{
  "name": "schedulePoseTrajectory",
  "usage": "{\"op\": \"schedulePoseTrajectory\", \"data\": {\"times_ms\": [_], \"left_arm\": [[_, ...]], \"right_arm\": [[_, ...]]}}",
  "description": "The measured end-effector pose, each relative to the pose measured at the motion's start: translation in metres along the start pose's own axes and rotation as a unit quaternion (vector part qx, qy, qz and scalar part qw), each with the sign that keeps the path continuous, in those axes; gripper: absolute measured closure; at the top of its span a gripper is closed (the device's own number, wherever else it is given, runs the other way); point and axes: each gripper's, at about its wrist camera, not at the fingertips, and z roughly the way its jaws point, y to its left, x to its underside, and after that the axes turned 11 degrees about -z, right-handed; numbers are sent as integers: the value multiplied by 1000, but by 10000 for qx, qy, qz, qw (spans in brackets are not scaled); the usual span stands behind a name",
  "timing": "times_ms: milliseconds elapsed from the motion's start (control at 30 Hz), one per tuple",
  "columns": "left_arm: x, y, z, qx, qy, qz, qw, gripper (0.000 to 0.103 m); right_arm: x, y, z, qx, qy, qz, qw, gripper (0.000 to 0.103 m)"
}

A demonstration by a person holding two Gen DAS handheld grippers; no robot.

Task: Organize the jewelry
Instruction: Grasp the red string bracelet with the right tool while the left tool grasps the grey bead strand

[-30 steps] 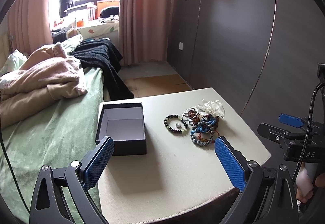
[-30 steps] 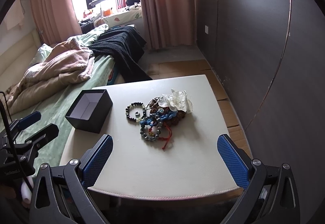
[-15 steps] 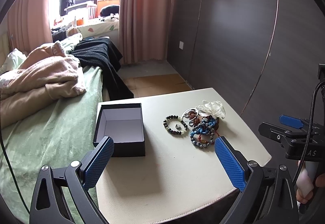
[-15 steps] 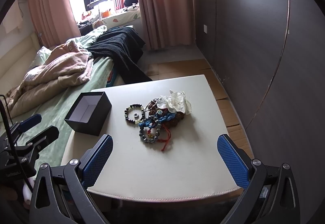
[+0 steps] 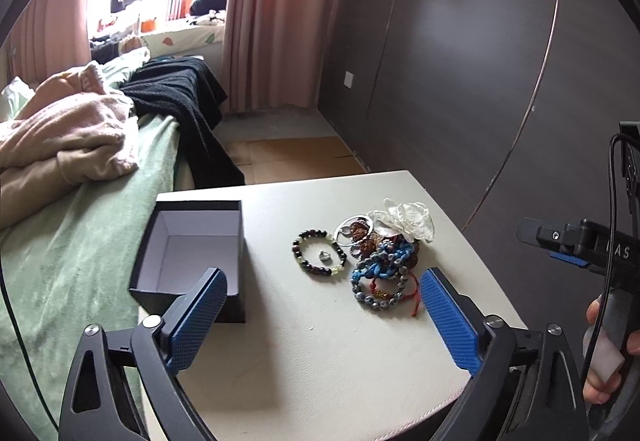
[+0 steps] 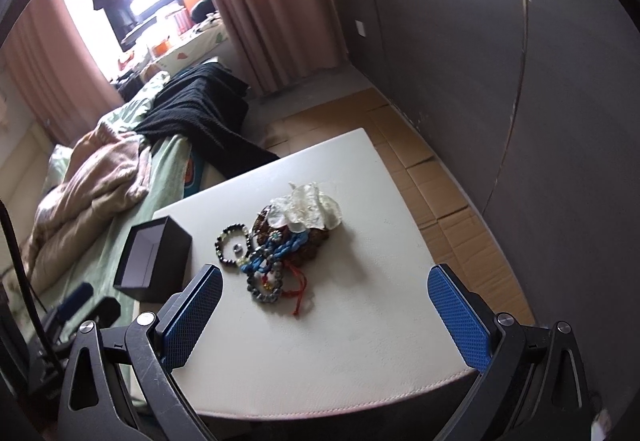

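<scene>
An open black box (image 5: pixel 192 257) with a pale lining stands at the left of the white table (image 5: pixel 320 353); it also shows in the right wrist view (image 6: pixel 152 261). A pile of jewelry (image 5: pixel 384 253) lies at the middle right: a dark bead bracelet (image 5: pixel 318 253) around a small ring (image 5: pixel 324 255), blue and grey bead bracelets, a red cord, a clear wrapper on top. The pile shows in the right wrist view (image 6: pixel 288 241). My left gripper (image 5: pixel 324 321) is open and empty above the table's near side. My right gripper (image 6: pixel 326 315) is open and empty, tilted, near the front edge.
A bed (image 5: pixel 80 233) with green sheet, pink blanket and black garment borders the table on the left. A dark panelled wall (image 5: pixel 480 81) runs along the right. Cardboard covers the floor (image 6: pixel 432 185) beyond the table.
Both grippers have moved closer to the table. The right wrist view has tilted clockwise. Box and jewelry have not moved.
</scene>
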Motion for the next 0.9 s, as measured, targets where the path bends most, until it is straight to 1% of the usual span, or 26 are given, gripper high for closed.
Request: {"op": "schedulePoseTrajectory", "data": {"times_ms": [33,167,267,367,400,467,533,667,800,833,900], "left_arm": [[1,-3,4,23,39,27,10000,12],[5,-14,21,125,248,92,9996,18],[9,-25,35,234,465,173,9985,34],[13,-30,45,332,627,126,9974,45],[14,-32,50,369,696,104,9968,47],[16,-34,57,411,780,72,9961,56],[19,-38,65,430,882,54,9952,58],[24,-44,77,480,1012,38,9937,59],[29,-51,92,505,1139,45,9922,59],[30,-53,97,490,1175,62,9918,59],[33,-56,106,438,1220,103,9915,63]], "right_arm": [[-1,-3,2,-11,10,69,10000,0],[-5,-11,10,-50,99,287,9995,0],[-6,-16,16,-57,181,395,9990,0],[-7,-24,19,-72,222,516,9984,0],[-7,-26,20,-94,229,555,9982,0],[-8,-31,20,-142,229,614,9978,0],[-9,-34,21,-163,246,651,9974,0],[-10,-39,24,-254,294,747,9965,3],[-9,-44,29,-344,404,861,9949,10],[-8,-46,31,-363,437,919,9941,10],[-7,-50,34,-408,472,1036,9927,11]]}}
